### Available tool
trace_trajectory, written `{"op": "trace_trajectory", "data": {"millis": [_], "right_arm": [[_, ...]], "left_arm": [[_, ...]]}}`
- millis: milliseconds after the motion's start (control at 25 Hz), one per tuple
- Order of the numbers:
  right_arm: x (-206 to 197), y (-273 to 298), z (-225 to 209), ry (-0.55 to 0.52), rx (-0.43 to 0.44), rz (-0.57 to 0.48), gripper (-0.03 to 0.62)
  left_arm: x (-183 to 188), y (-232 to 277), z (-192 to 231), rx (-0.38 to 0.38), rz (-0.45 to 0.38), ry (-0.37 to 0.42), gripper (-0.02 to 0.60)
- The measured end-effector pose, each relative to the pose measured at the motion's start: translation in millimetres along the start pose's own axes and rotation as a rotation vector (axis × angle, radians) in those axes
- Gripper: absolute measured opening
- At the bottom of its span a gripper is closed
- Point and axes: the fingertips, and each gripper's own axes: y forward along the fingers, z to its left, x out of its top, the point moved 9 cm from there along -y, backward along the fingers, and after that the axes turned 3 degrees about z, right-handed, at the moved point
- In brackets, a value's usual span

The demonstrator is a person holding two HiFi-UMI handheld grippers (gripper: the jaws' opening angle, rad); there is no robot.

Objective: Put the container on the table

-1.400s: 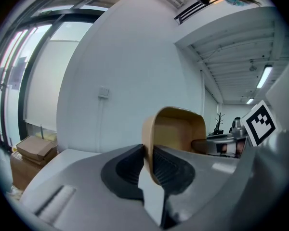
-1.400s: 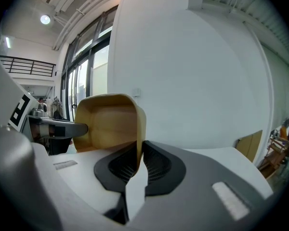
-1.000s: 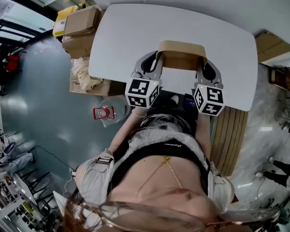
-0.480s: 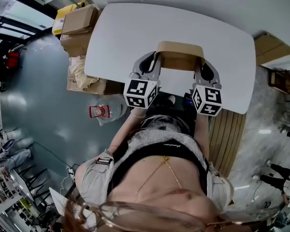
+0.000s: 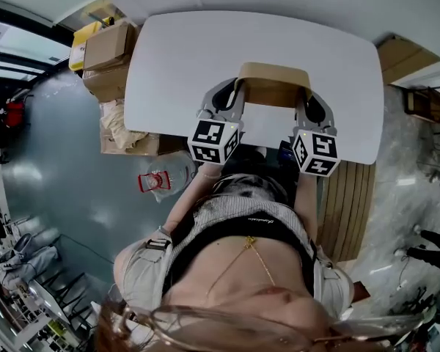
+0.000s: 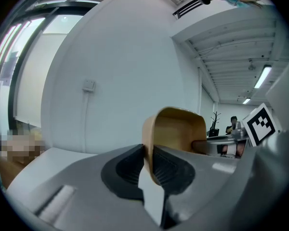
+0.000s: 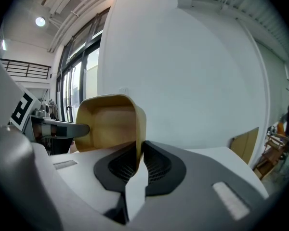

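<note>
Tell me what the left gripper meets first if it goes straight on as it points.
Likely the white table: the left gripper, shut on the container, tilts slightly down over it. Depth is unclear.

Tan container (image 5: 273,86) over the white table (image 5: 205,57) — gripped on two sides

I see an open-topped, empty box with rounded corners, upright over the table's near half; my left gripper (image 5: 240,88) and right gripper (image 5: 306,92) each pinch one thin side wall — opposite walls; whether its base touches the tabletop I cannot tell.
</note>
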Motion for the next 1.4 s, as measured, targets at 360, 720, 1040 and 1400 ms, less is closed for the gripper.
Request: {"op": "trace_trajectory", "data": {"millis": [360,720,1040,1400], "right_arm": [[14,28,21,0.001,-0.054,0.011,0.049],[26,61,51,-0.008,-0.091,0.023,0.051],[32,83,74,-0.005,-0.120,0.027,0.048],[26,103,107,-0.013,-0.132,0.032,0.052]], "left_arm": [[13,14,40,-0.050,0.005,0.005,0.021],[21,22,88,-0.079,0.014,0.007,0.021],[23,24,122,-0.113,0.017,0.005,0.021],[15,18,161,-0.133,0.026,0.005,0.021]]}}
